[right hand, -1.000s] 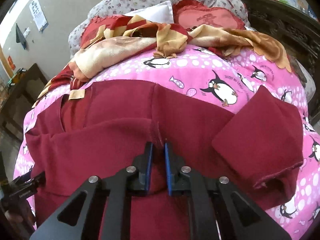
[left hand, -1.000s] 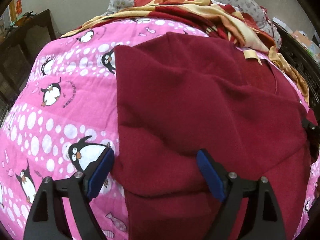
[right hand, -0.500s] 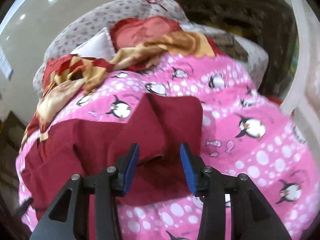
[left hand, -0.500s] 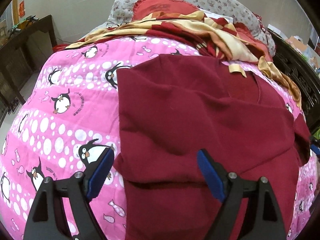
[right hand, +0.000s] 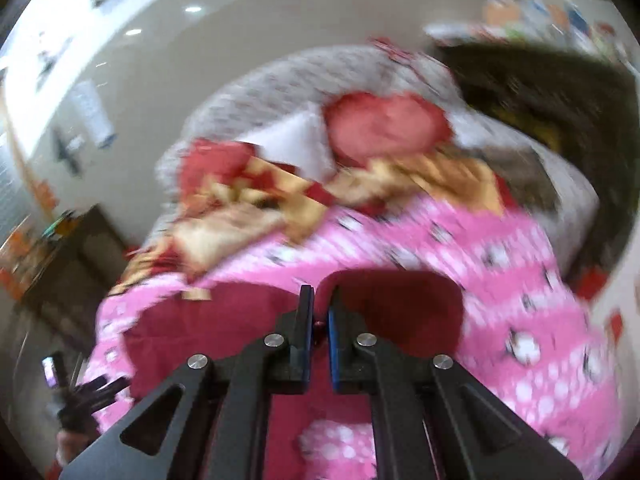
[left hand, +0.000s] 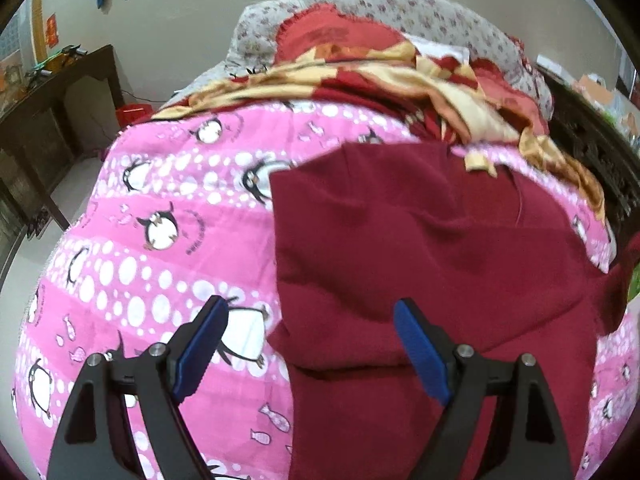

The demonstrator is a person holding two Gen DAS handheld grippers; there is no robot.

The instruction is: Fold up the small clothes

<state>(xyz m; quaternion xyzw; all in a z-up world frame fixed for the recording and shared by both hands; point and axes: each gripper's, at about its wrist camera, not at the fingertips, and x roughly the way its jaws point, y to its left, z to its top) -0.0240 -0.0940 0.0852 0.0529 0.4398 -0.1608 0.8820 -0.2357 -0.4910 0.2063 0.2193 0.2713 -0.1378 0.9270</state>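
Observation:
A dark red garment (left hand: 420, 240) lies spread on a pink penguin blanket (left hand: 160, 280). My left gripper (left hand: 310, 306) hangs open above the garment's near left edge, and its blue pads touch nothing. In the blurred right wrist view my right gripper (right hand: 320, 291) has its jaws closing down to a narrow slit, with a fold of the garment's right sleeve (right hand: 400, 300) pinched between the pads. That sleeve is lifted off the pink blanket (right hand: 500, 260). The garment's body (right hand: 200, 320) stays flat to the left.
A rumpled yellow-and-red cloth (left hand: 400, 80) and flowered pillows (left hand: 400, 12) fill the bed's far end. A dark wooden table (left hand: 48, 100) stands to the left and a dark carved frame (left hand: 592, 140) to the right. The left gripper (right hand: 80, 396) shows at the right view's lower left.
My right gripper let go of the garment's middle, swung right with open jaws over the folded sleeve, then shut on it and rose. My left gripper rose a little, still open.

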